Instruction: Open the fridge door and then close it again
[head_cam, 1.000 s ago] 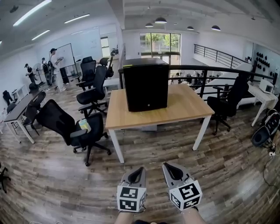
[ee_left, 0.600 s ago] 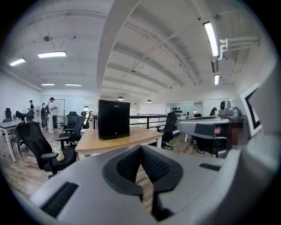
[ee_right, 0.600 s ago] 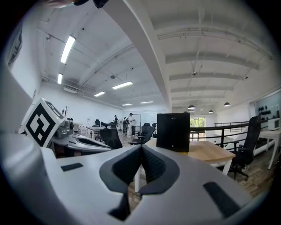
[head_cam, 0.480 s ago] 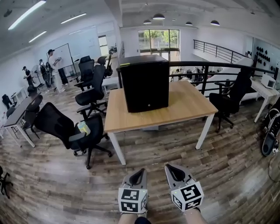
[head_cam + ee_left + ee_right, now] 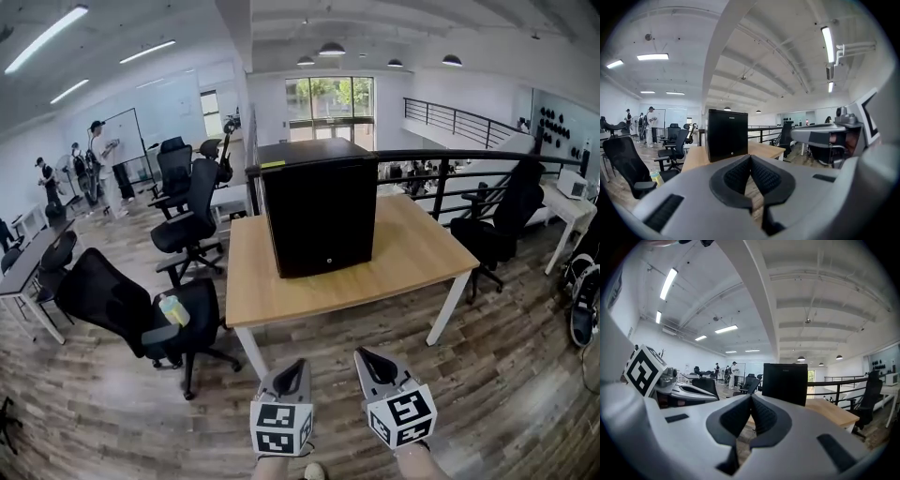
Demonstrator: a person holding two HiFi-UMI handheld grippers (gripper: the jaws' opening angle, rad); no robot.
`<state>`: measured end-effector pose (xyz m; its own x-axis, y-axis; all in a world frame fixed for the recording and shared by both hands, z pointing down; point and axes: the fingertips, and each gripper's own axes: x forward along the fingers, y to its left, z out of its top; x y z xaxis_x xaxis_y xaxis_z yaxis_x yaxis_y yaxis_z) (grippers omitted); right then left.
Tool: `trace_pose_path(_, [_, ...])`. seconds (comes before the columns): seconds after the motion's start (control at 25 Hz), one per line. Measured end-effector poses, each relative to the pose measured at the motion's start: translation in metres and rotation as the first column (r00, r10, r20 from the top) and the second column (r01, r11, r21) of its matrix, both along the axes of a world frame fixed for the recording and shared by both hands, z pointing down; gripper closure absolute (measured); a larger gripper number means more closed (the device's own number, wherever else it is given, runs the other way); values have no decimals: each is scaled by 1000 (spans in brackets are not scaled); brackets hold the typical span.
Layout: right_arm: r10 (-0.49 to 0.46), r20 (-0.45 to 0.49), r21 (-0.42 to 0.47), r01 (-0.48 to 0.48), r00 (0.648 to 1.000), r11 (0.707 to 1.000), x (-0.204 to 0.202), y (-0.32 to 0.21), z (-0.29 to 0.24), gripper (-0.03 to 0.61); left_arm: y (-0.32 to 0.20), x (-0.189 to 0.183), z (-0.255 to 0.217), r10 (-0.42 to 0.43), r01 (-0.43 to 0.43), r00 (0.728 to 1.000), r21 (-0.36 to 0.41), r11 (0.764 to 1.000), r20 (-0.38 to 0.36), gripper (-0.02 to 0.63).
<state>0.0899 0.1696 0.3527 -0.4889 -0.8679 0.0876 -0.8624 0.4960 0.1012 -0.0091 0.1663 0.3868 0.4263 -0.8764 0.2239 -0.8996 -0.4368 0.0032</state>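
Black fridge (image 5: 319, 206) stands upright on the wooden counter (image 5: 403, 267), toward its back left, door shut. Left claw (image 5: 296, 366) and right claw (image 5: 366, 357) sit side by side, short of the counter's near edge, well apart from the fridge and pointing toward it. Both claws: jaws pressed together, nothing between. Black chair (image 5: 122, 309) left of the counter; the small item (image 5: 173, 309) on its seat is possibly a bottle.

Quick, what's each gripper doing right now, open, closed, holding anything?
Left gripper: closed, holding nothing.
Right gripper: closed, holding nothing.
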Motion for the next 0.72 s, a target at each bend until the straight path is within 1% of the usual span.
trace_pose_path(0.2, [45, 9, 24, -45, 999, 999, -27, -55, -3, 580, -59, -31, -2, 23, -23, 1000, 21, 1000, 17, 609])
trace_pose_path(0.32, [65, 3, 14, -65, 998, 998, -34, -78, 2, 580, -84, -39, 4, 33, -33, 999, 8, 999, 10, 609])
trace_pose_path(0.44, [83, -12, -4, -83, 997, 997, -36, -96, 9, 580, -101, -42, 16, 43, -43, 999, -21, 999, 1, 609])
trace_pose_path(0.56, [87, -15, -10, -87, 996, 996, -40, -117, 15, 580, -119, -47, 22, 42, -43, 999, -29, 999, -6, 609])
trace_pose_path(0.72, [66, -7, -24, -66, 998, 998, -52, -153, 24, 580, -151, -56, 30, 34, -35, 999, -41, 999, -7, 609])
